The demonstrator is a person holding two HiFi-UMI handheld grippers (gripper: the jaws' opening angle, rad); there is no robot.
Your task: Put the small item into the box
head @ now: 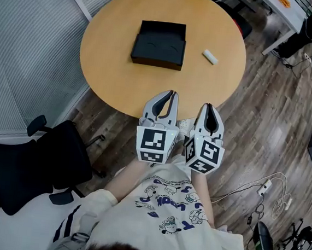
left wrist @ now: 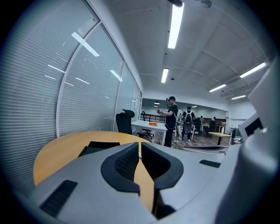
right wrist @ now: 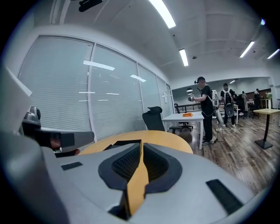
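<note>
An open black box lies on the round wooden table, left of its middle. A small white item rests on the table to the box's right. Both grippers hover side by side over the table's near edge, well short of the two objects. My left gripper is shut with nothing between its jaws. Next to it my right gripper is shut and empty too. In the left gripper view the box shows low on the table beyond my left gripper. My right gripper points across the table.
A black office chair stands on the floor at the lower left. Glass walls with blinds run along the left. A white desk stands at the upper right, with cables on the wooden floor. People stand far off.
</note>
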